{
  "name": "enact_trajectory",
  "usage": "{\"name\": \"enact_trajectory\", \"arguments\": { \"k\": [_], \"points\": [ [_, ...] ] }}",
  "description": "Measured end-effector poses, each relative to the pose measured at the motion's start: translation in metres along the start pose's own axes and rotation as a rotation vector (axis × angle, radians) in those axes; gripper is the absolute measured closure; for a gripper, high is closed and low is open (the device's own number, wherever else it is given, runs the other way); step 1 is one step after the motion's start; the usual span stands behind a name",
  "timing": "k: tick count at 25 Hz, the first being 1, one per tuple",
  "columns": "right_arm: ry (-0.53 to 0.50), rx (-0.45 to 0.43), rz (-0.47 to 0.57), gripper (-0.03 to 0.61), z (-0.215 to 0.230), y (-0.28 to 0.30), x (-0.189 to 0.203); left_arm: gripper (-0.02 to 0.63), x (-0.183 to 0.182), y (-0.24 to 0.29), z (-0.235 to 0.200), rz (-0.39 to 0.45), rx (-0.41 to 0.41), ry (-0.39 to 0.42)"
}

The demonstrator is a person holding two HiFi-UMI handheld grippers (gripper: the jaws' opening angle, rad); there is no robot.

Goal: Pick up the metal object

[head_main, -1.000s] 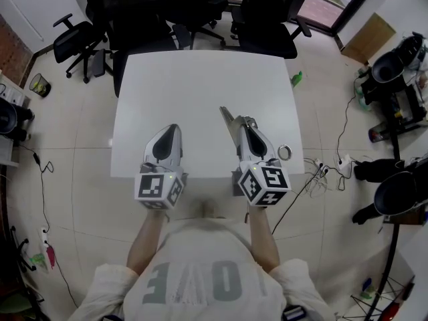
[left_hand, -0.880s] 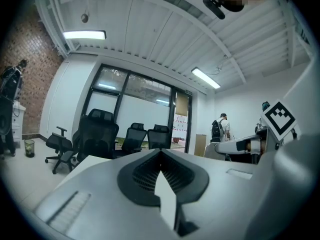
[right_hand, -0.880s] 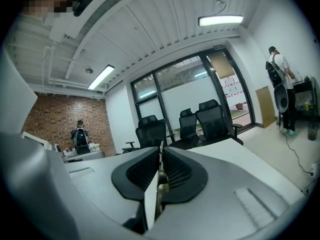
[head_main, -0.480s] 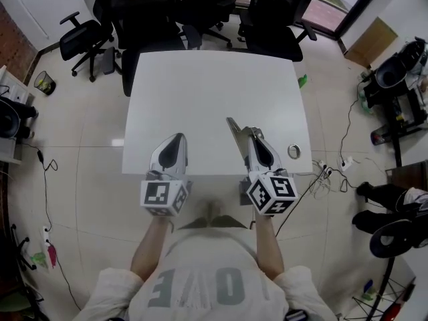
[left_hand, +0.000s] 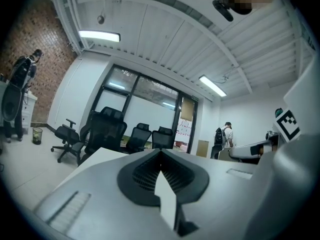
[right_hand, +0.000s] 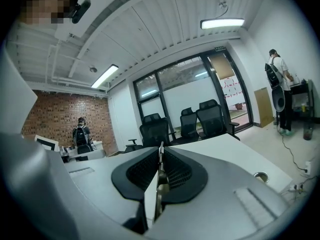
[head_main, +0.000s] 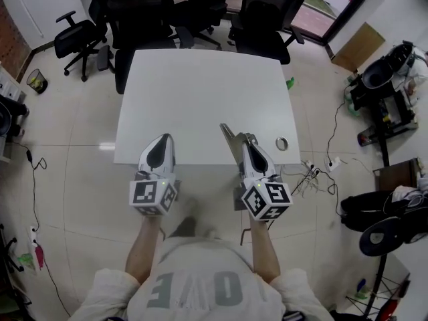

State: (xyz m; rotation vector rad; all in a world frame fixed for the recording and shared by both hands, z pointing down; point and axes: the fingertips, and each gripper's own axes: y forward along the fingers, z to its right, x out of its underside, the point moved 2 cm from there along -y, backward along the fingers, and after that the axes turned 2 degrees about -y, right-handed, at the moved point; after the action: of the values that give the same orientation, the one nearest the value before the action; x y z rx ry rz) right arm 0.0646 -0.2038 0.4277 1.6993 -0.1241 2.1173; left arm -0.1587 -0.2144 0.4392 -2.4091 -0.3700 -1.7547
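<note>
The metal object (head_main: pixel 229 134) is a flat, narrow strip. It sticks out forward and to the left from my right gripper (head_main: pixel 246 140), which is shut on it above the near edge of the white table (head_main: pixel 200 85). In the right gripper view the strip's thin edge (right_hand: pixel 159 176) shows pinched between the black ribbed pads, with the gripper tips (right_hand: pixel 161 146) closed around it. My left gripper (head_main: pixel 162 139) hovers over the table's near edge to the left. In the left gripper view its tips (left_hand: pixel 160 153) meet, shut, with nothing between them.
A round cable hole (head_main: pixel 282 142) sits at the table's near right corner. Black office chairs (head_main: pixel 261 19) line the far side. Cables (head_main: pixel 314 172) and equipment lie on the floor at the right. A person with a backpack (right_hand: pixel 277 79) stands by the right wall.
Both grippers have drawn back toward the near edge of the table. The right one still carries the metal strip; the left stays shut and empty.
</note>
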Motion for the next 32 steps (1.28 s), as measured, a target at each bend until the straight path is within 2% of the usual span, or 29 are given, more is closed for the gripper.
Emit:
{"name": "enact_trajectory", "arguments": {
  "k": [5, 8, 13, 17, 22, 26, 32],
  "points": [
    [0.029, 0.002, 0.042, 0.538, 0.011, -0.062, 0.011, 0.614, 0.005, -0.045, 0.023, 0.039, -0.031, 0.029],
    [0.043, -0.006, 0.058, 0.538, 0.006, -0.121, 0.025, 0.614, 0.007, -0.097, 0.046, 0.070, -0.047, 0.028],
    [0.056, -0.011, 0.065, 0.538, -0.004, -0.225, 0.047, 0.614, 0.009, -0.190, 0.109, 0.097, -0.022, 0.024],
    [0.069, -0.054, 0.079, 0.539, -0.023, -0.278, 0.043, 0.614, 0.004, -0.240, 0.135, 0.115, -0.039, -0.003],
    [0.109, -0.093, 0.126, 0.540, -0.043, -0.331, 0.022, 0.614, -0.009, -0.283, 0.163, 0.123, -0.055, 0.006],
    [0.159, -0.128, 0.159, 0.538, -0.058, -0.351, 0.017, 0.614, -0.012, -0.306, 0.169, 0.126, -0.038, 0.004],
    [0.147, -0.145, 0.174, 0.537, -0.072, -0.368, 0.016, 0.614, -0.017, -0.323, 0.177, 0.124, -0.020, 0.011]
  ]
}}
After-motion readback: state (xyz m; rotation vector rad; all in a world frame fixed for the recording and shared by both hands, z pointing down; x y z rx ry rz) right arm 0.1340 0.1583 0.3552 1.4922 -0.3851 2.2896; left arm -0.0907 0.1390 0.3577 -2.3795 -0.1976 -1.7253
